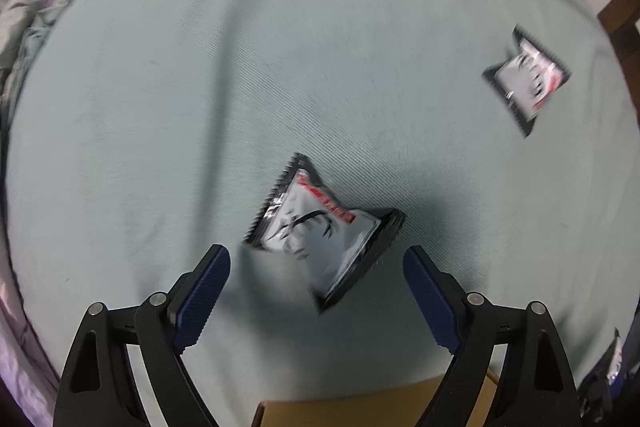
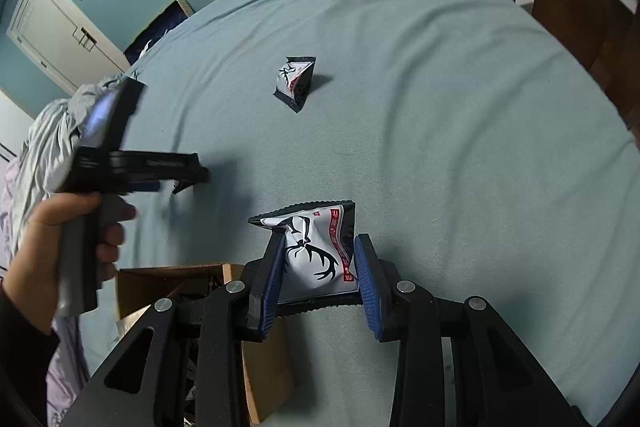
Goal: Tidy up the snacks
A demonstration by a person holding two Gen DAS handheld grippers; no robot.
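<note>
1. Pale teal bedding covers the bed [image 2: 440, 87], with a teal wall and a white door [image 2: 52, 31] behind it in the right wrist view
2. Left gripper [image 1: 316, 263] hovers over the bed with its blue-padded fingers [image 1: 204, 291] spread wide apart, holding nothing
3. One snack packet [image 1: 320, 227], white with a black antler print and dark crimped edges, lies on the bedding just ahead of and between those spread fingers, not touching them; the picture is blurred
4. Right gripper [image 2: 318, 267] is clamped on a second packet of the same kind [image 2: 316, 255], squeezed from both sides so that it bulges and stands upright between the pads
5. A third packet [image 2: 294, 81] sits further out on the bed, well apart from both grippers, tilted up on one edge; it also shows at the right of the left wrist view [image 1: 526, 83]
6. A brown cardboard box [image 2: 168, 283] stands at the near edge of the bed, below and left of the right gripper; its contents are too dark to make out
7. The person's left hand [image 2: 68, 239] grips the handle of the left gripper at the left of the right wrist view, with crumpled grey bedclothes [image 2: 52, 131] behind it
</note>
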